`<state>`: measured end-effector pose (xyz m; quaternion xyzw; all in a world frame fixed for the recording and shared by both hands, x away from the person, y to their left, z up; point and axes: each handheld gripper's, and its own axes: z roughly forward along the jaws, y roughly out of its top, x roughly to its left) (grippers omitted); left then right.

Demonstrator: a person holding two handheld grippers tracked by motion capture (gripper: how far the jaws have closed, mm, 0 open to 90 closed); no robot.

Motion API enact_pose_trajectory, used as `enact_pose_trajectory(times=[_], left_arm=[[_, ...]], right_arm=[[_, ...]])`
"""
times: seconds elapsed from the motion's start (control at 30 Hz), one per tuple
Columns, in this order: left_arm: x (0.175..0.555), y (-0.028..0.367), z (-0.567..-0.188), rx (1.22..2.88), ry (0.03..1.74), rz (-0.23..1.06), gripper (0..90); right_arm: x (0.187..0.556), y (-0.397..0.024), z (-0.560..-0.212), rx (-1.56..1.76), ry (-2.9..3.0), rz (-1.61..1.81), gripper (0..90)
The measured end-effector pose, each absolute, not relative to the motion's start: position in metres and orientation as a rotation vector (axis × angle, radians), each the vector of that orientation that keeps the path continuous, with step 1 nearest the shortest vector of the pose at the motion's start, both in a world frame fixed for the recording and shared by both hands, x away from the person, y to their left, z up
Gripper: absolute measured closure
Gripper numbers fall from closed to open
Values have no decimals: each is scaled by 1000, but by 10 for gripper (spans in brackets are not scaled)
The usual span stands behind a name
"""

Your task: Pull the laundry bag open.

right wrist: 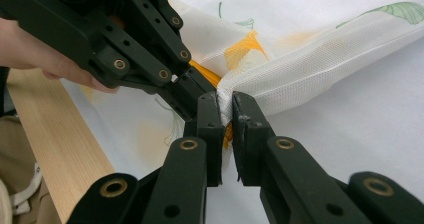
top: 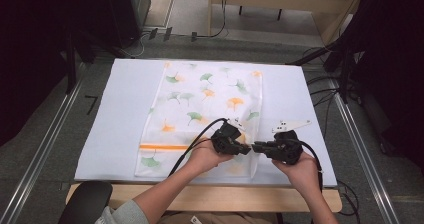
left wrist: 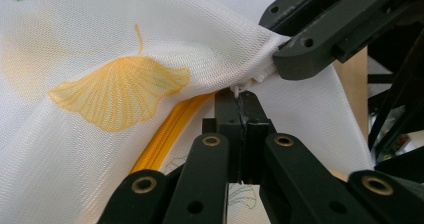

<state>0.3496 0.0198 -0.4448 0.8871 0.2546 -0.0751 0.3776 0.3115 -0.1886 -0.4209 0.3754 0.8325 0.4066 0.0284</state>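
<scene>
- High view: a white mesh bag (top: 205,109) printed with ginkgo leaves lies flat on the white surface (top: 120,109); the left gripper (top: 245,150) and right gripper (top: 256,147) meet tip to tip at its near right corner
- Left gripper view: jaws pinched on the zipper pull (left wrist: 241,90) at the end of the orange zipper (left wrist: 165,136)
- Right gripper view: jaws clamp a fold of the bag's mesh edge, lifted off the surface

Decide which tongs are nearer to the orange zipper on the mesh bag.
Left. The left tongs are shut at the end of the orange zipper on the mesh bag. The right tongs pinch the bag's white edge just beside it.
</scene>
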Motion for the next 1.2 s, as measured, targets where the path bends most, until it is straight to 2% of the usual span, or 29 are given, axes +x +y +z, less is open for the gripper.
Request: enact_pose_trajectory(times=[0.23, 0.43, 1.2], left_arm=[[351, 22, -447, 2286, 662, -174, 900], [358, 41, -453, 2291, 714, -186, 900], [357, 41, -452, 2294, 712, -206, 900]], right_arm=[[311, -189, -420, 1152, 2570, 1248, 854], [311, -195, -420, 1167, 2556, 1258, 853], [311, -196, -420, 1157, 2554, 1254, 851]])
